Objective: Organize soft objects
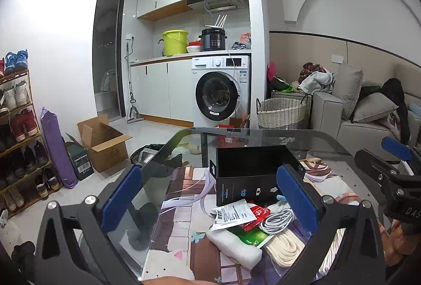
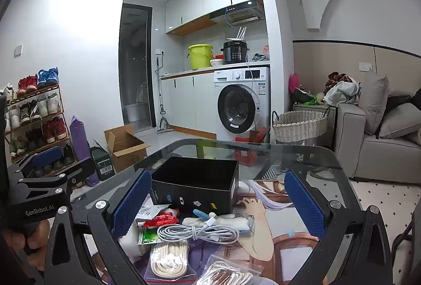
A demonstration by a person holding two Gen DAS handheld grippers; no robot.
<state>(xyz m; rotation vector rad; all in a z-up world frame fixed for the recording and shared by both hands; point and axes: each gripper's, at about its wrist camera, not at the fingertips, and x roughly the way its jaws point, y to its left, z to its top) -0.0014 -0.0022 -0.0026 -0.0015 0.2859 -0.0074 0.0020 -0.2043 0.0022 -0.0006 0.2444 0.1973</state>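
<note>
Holding both tongs, left [image 1: 208,202] and right [image 2: 214,203], spread wide and empty, I frame the soft pile: coiled white cable [image 2: 197,232], bagged ropes [image 2: 168,258], before the open black box [image 2: 194,185] on the glass surface [image 2: 302,153].

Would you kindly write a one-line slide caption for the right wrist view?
Open right gripper hovers over bundled white cable and packets before an empty black box on the glass table.

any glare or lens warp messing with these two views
Left wrist view: the wall at upper left is blown out white, and the glass table edge bows from fisheye warp. Right wrist view: ceiling lights flare at the top, the corners go dark, the black box stays sharp.
</note>
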